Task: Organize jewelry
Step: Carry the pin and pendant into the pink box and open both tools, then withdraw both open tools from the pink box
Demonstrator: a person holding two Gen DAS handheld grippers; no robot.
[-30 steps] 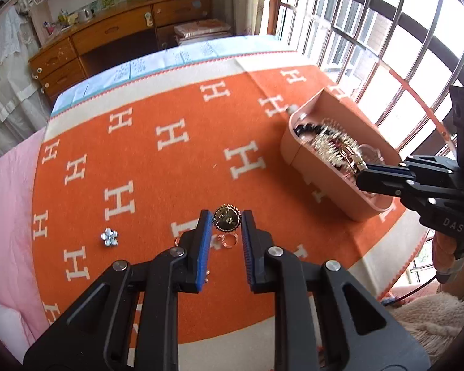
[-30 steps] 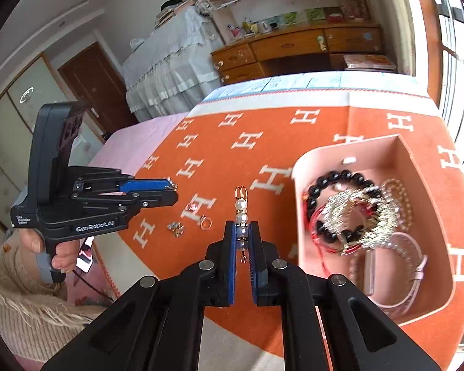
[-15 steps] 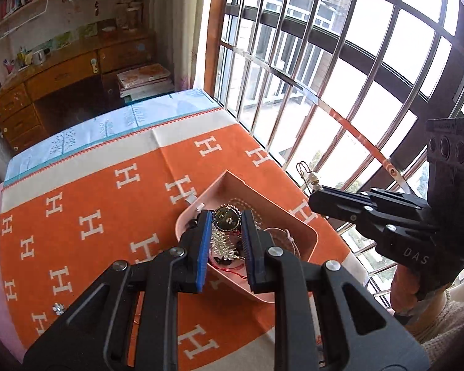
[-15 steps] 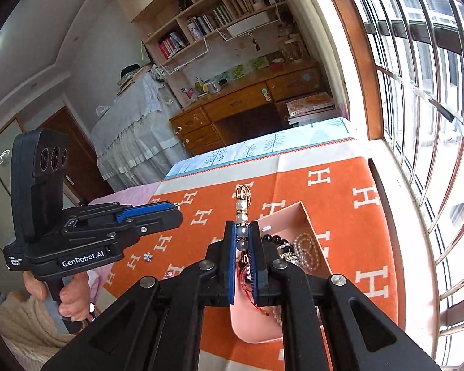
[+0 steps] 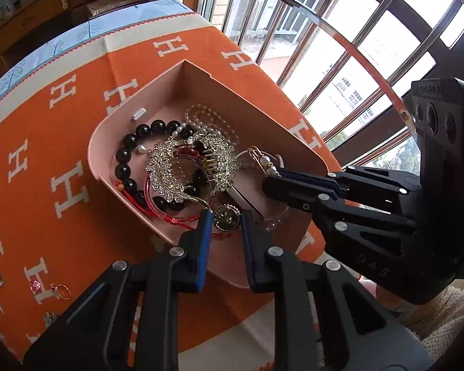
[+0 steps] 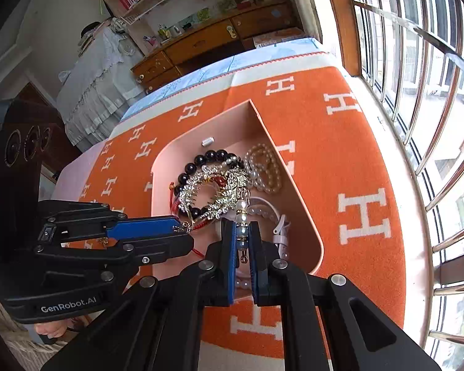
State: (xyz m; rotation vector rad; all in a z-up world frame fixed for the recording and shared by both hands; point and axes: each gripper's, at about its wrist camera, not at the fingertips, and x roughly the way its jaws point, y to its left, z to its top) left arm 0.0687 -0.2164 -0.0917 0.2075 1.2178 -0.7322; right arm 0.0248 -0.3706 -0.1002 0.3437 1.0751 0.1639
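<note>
Pink tray [image 5: 157,80] w/ black bead bracelet [image 5: 130,154], gold medallion [image 5: 226,217] & pearl pin [image 6: 242,216] held above

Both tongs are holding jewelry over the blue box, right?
Not quite: the box is pink, not blue, as the left wrist view shows. The left tongs do hold a round gold pendant over it, and the right tongs a pearl earring.

I see an orange H-patterned blanket [image 6: 340,154] nearby, a wooden dresser [image 6: 207,43] far off, barred windows [image 6: 417,61] right.
</note>
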